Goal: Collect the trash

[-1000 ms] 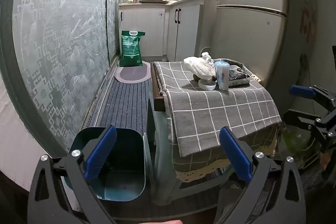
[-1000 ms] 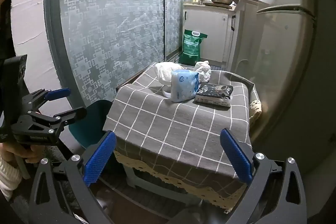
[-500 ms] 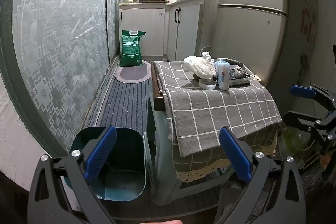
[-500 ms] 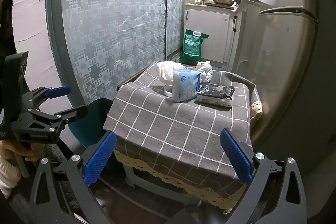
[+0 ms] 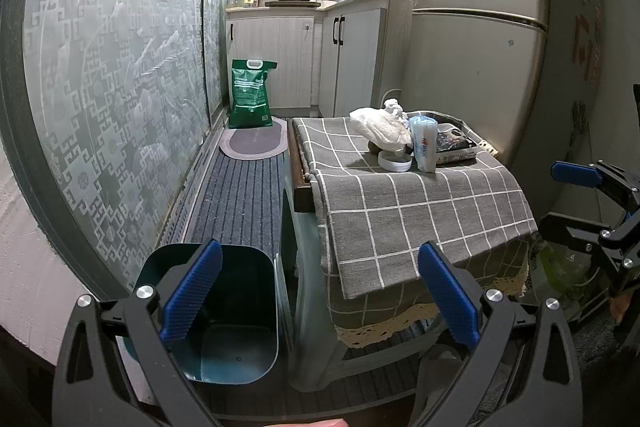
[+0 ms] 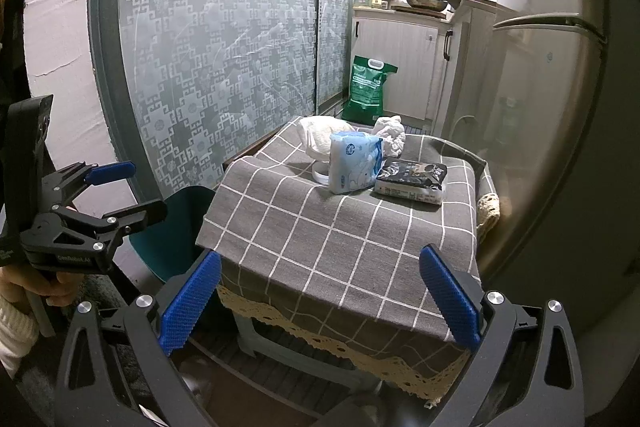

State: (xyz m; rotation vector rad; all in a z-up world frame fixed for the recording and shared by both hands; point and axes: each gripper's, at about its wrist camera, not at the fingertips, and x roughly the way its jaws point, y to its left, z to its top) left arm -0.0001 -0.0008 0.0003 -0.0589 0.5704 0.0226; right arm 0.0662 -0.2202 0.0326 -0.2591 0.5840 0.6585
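Note:
A small table with a grey checked cloth (image 5: 404,203) (image 6: 340,227) holds the trash at its far end: crumpled white tissue (image 5: 380,127) (image 6: 390,137), a white plastic bag (image 6: 322,135), a blue-white tissue pack (image 5: 424,143) (image 6: 352,163), a black packet (image 5: 454,147) (image 6: 412,177) and a white lid (image 5: 394,161). A teal bin (image 5: 224,315) (image 6: 176,227) stands open on the floor left of the table. My left gripper (image 5: 320,299) (image 6: 116,191) is open above the bin. My right gripper (image 6: 318,301) (image 5: 568,195) is open before the table's near edge.
A frosted patterned glass door (image 5: 112,87) runs along the left. A fridge (image 5: 480,39) stands right of the table. A green bag (image 5: 250,95) and a floor mat (image 5: 254,145) lie before the white cabinets (image 5: 272,59). A striped rug (image 5: 236,203) covers the aisle.
The right wrist view has crept slightly closer to the table. The left gripper has barely moved. Both grippers stay open.

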